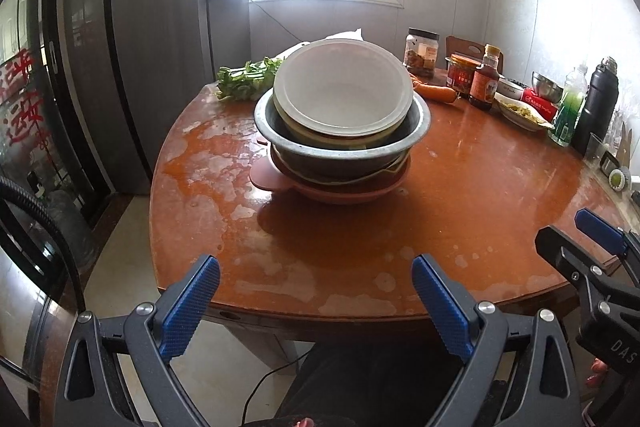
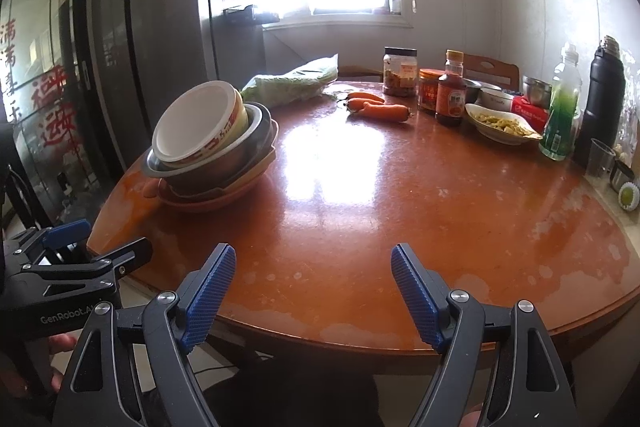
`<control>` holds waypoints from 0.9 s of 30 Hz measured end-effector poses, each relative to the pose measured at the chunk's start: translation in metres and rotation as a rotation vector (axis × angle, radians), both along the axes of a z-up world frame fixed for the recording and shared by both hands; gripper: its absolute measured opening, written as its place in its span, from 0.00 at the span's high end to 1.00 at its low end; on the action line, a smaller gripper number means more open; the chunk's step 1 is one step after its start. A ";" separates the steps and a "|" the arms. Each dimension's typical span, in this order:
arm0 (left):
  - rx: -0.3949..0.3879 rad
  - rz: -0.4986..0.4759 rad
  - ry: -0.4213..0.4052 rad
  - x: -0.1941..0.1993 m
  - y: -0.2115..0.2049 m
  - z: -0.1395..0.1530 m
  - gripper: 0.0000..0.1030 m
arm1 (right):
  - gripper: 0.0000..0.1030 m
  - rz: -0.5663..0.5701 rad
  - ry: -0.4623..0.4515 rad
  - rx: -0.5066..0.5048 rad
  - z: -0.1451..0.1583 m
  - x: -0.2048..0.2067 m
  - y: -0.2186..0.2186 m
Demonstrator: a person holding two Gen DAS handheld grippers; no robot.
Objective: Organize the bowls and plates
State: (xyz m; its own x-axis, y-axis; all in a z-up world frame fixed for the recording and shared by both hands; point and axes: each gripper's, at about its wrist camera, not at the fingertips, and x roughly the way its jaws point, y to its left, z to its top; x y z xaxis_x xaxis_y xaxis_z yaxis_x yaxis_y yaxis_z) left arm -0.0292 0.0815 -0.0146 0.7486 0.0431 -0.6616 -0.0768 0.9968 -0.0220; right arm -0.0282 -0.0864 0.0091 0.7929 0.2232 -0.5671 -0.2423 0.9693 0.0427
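A stack of dishes stands on the round brown table. A white bowl sits tilted on top, inside a metal basin, over a pink plate. In the right wrist view the white bowl has a printed side and leans left in the metal basin on the pink plate. My left gripper is open and empty at the table's near edge, well short of the stack. My right gripper is open and empty, right of the stack; it also shows in the left wrist view.
Carrots, a bagged cabbage, greens, jars and a sauce bottle, a white dish of food, a small steel bowl, a green bottle and a black flask line the far and right side. A dark fridge stands at left.
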 end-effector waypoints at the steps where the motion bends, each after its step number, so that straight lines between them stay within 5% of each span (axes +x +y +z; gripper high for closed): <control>1: 0.002 -0.001 0.000 0.001 0.000 0.000 0.06 | 0.21 -0.001 -0.001 0.000 0.000 0.000 0.000; 27: 0.036 -0.023 0.016 0.003 -0.008 -0.004 0.06 | 0.21 0.003 0.012 0.002 -0.005 0.007 0.007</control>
